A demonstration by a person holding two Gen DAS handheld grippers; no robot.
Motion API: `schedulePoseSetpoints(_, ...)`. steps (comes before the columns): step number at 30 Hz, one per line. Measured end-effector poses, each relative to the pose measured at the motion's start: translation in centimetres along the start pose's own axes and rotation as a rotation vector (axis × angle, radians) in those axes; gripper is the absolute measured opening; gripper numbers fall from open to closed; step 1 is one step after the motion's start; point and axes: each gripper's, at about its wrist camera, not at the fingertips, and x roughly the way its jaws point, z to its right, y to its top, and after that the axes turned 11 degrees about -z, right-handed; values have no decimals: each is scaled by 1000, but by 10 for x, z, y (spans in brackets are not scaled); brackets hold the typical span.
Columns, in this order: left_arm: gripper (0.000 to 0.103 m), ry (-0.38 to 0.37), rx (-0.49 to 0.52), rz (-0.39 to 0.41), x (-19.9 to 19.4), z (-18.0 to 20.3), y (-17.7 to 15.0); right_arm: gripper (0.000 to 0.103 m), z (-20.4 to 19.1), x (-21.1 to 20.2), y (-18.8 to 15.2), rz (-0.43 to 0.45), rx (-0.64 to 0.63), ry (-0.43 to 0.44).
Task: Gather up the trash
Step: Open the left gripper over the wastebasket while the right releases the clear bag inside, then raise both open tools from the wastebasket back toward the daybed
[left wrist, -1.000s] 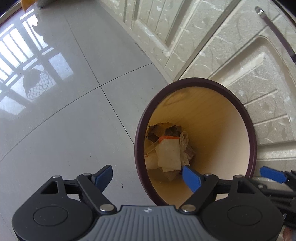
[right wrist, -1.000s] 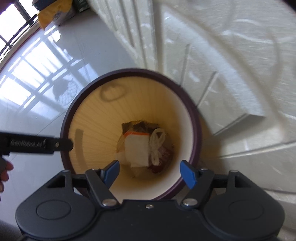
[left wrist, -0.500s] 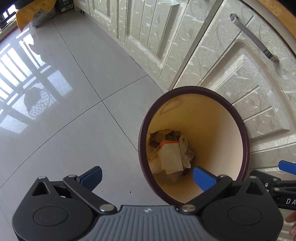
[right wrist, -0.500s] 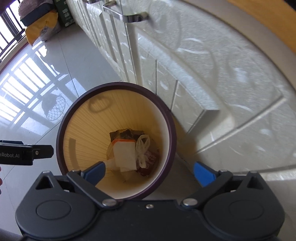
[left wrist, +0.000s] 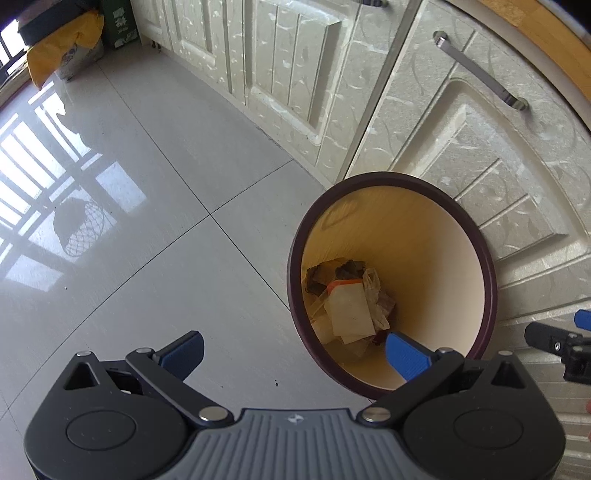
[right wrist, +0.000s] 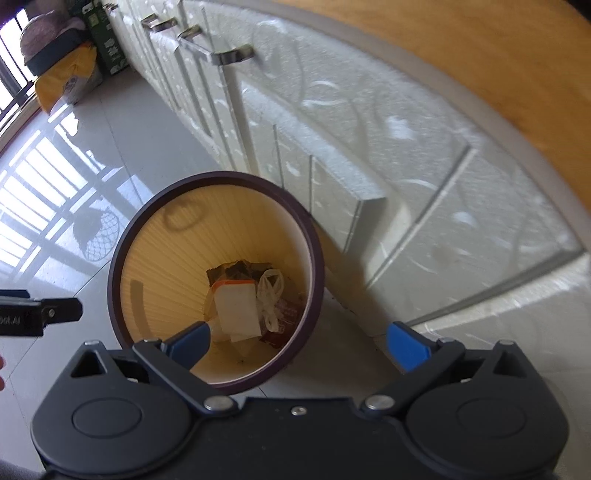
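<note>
A round trash bin with a dark purple rim and cream inside stands on the floor against the cabinets. At its bottom lies trash: a white paper packet with an orange edge, a crumpled clear plastic bag and brown wrappers. My left gripper hangs above the bin's left side, open and empty. My right gripper hovers over the bin's right rim, open and empty too. Each gripper's black tip shows at the edge of the other's view.
Cream embossed cabinet doors with metal handles run behind the bin under a wooden countertop. Glossy grey floor tiles spread to the left. A yellow sack and a green box sit far off by the window.
Both grippers opened wider and rose away from the bin. The bin looks smaller now, and more cabinet and countertop show.
</note>
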Motion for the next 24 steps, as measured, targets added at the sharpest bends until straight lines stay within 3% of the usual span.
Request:
schedulePoseSetpoints(4,103,-29,4,12,-10,-1,-8,103,-1,-8,-6,17,3,-13)
schedulePoseSetpoints(9,103,-12,16,47,-28,-4,-20,103,-5,-27,-17,44,2,-25)
schedulePoseSetpoints(24,103,-34,51,254,-118,13,-60,103,6,-126,-58,222,38,-7)
